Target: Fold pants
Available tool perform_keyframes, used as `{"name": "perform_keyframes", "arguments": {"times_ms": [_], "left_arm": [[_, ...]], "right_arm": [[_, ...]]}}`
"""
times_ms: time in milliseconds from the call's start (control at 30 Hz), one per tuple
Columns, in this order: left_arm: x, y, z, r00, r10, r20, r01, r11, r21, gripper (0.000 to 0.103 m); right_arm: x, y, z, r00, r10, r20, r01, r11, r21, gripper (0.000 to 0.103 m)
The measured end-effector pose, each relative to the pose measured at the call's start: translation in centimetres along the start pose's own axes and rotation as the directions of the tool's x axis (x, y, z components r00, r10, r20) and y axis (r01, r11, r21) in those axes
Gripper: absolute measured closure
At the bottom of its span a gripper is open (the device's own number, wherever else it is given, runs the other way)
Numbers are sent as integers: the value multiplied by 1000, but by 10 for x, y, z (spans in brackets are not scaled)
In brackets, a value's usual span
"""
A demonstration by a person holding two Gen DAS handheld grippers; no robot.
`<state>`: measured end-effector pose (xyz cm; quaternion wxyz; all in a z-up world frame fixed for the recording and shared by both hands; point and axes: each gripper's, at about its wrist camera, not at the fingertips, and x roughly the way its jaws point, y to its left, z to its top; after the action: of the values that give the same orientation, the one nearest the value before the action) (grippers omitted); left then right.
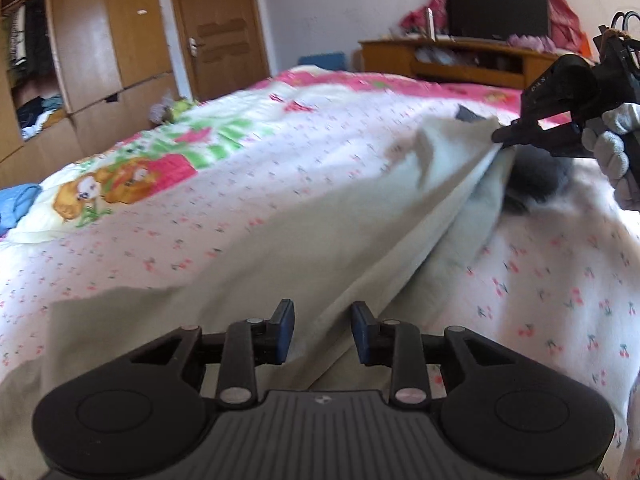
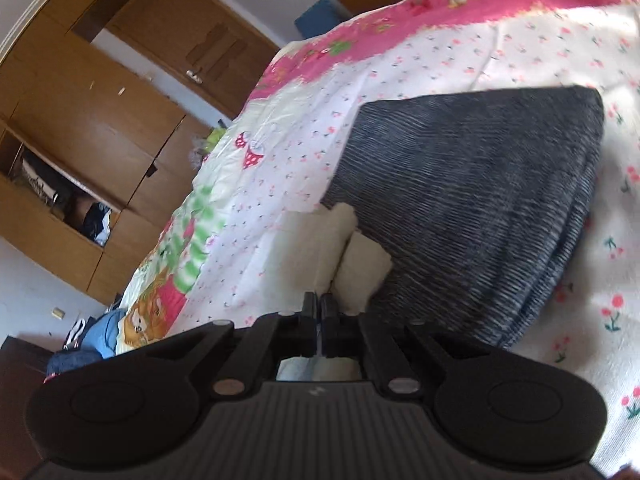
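1. Left gripper (image 1: 323, 332) sat low by the near edge of the bed (image 1: 168, 236), jaws wide, gripping nothing, straddling a ridge of the cream pants (image 1: 248, 280).
2. Pants draped mid-bed, soft matte cotton, pulled taut in a long fold.
3. Right gripper (image 2: 319, 312) pinched shut on the pants' far end, probably lifting it to fold over, beside a folded ribbed dark grey garment (image 2: 472, 208).

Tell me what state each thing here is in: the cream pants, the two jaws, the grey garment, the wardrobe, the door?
Cream pants: spread on the bed, one end lifted.
Right gripper: jaws shut on the cream pants.
Left gripper: jaws open, straddling a fold of the pants, not clamped.
Grey garment: folded, lying on the bed.
Wardrobe: one section open, clothes showing.
Door: closed.
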<state>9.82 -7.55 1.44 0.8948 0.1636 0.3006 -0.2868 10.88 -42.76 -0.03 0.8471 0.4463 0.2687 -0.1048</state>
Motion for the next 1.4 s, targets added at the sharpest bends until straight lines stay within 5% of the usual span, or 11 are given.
{"name": "perform_keyframes", "arguments": {"times_ms": [233, 367, 533, 600, 667, 767, 900, 1200, 1267, 1300, 1400], "left_arm": [[3, -11, 2, 1000, 1, -20, 0, 999, 34, 58], [1, -14, 5, 1000, 4, -17, -3, 998, 58, 58], [-3, -13, 7, 1000, 8, -13, -7, 998, 56, 58], [0, -13, 5, 1000, 7, -26, -5, 999, 51, 58], [3, -15, 3, 999, 2, -45, 0, 999, 52, 58], [4, -20, 1, 998, -1, -59, 6, 997, 75, 58], [4, -23, -3, 998, -9, -67, 14, 996, 88, 58], [5, -25, -3, 998, -8, -64, 12, 997, 73, 58], [5, -25, -3, 998, -6, -67, 11, 997, 74, 58], [5, -25, -3, 998, -4, -68, 9, 997, 75, 58], [1, -24, 2, 999, 1, -50, 2, 998, 64, 58]], "right_arm": [[20, 2, 11, 998, 68, 0, -68, 998, 18, 90], [22, 8, 19, 994, 109, -3, -109, 994, 17, 100], [-10, 15, 24, 976, 204, 70, -206, 978, 24, 100], [-13, 8, 17, 981, 189, 53, -190, 982, 11, 100], [-6, 3, 9, 996, 87, 24, -86, 995, -46, 95], [-3, -13, 4, 999, 47, 2, -47, 999, 21, 95], [-10, -28, 3, 999, 23, 28, -25, 997, 71, 69], [20, -24, 7, 997, 72, 22, -74, 992, 101, 52], [28, -18, 5, 999, 41, 25, -43, 997, 67, 61], [29, -17, 5, 999, 25, 23, -26, 998, 63, 92], [21, -18, 14, 990, 144, -1, -142, 977, 160, 98]]}}
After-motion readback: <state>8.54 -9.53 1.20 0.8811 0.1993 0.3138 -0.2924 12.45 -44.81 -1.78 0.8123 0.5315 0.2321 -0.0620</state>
